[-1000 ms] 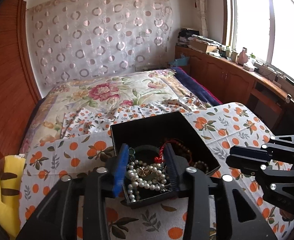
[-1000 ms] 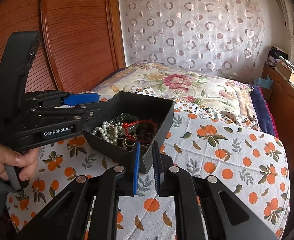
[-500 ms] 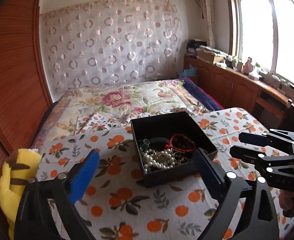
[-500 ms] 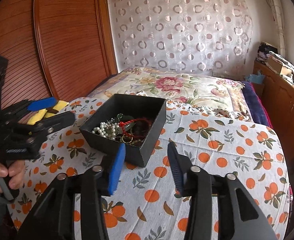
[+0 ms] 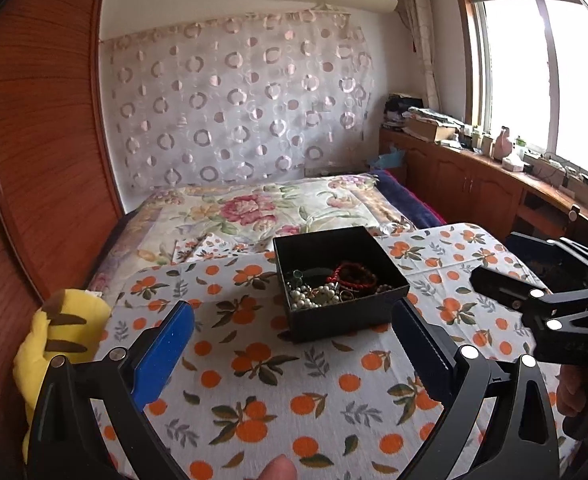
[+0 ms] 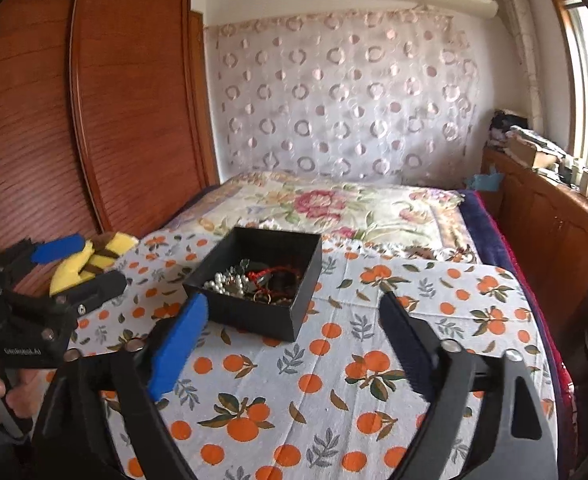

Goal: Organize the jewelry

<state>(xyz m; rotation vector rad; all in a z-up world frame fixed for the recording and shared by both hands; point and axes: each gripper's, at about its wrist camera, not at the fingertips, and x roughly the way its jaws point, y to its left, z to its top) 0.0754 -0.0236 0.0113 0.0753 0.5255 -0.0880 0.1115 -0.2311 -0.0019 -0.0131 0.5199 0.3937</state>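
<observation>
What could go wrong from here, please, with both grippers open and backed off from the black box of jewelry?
1. The pearl necklace, red bracelet and rings lie piled together in the black box; gripping one piece may well drag others out.
2. The box sits on a soft orange-print cloth, so a push from the left gripper or right gripper could slide or tip it.

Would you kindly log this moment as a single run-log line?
left gripper: open, empty | right gripper: open, empty | black box: on tablecloth, holds jewelry | untouched
</observation>
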